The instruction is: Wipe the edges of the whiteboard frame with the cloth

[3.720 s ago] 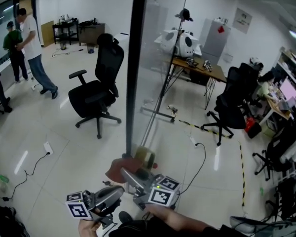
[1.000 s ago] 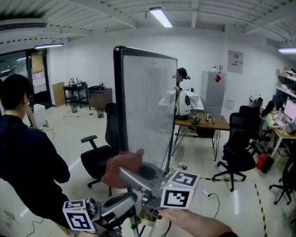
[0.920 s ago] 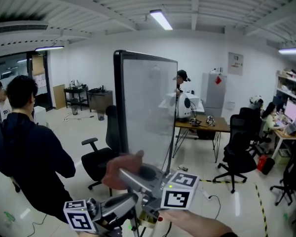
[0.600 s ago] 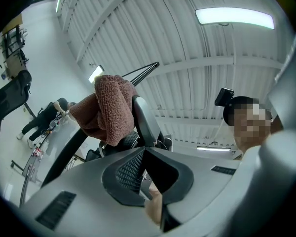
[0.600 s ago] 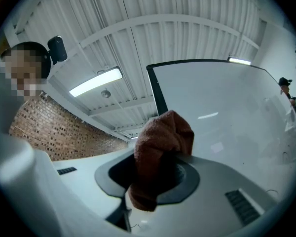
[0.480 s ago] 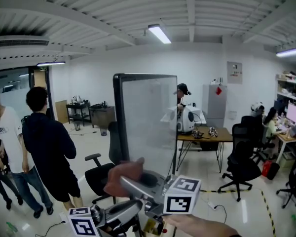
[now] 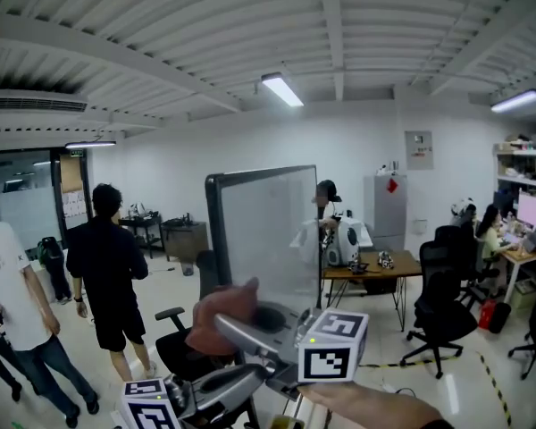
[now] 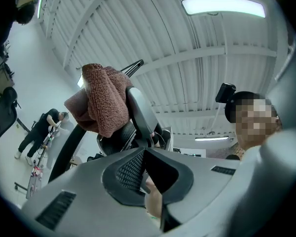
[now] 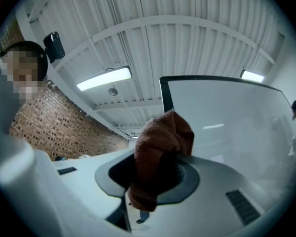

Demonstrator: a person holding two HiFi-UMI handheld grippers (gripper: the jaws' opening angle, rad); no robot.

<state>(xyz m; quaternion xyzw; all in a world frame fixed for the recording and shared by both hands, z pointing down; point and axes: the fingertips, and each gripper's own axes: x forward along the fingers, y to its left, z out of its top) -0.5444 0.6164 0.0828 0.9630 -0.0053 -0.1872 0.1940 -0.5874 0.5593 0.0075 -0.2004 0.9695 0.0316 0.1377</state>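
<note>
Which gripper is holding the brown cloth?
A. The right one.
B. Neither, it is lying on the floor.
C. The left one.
A: in the right gripper view the cloth is pinched between the jaws of the right gripper, held up near the whiteboard.

There was one whiteboard (image 7: pixel 272 231) and one reddish-brown cloth (image 9: pixel 160 147). Two grippers showed, the left gripper (image 8: pixel 143 154) and the right gripper (image 9: pixel 153 179), each bearing one marker cube. At least four people could be counted: a person in black (image 7: pixel 107 266), a person in a white shirt (image 7: pixel 4 280), a person in a cap (image 7: pixel 326 195) and a seated person (image 7: pixel 489 226). Three ceiling lights (image 7: pixel 281 89) were lit.
</note>
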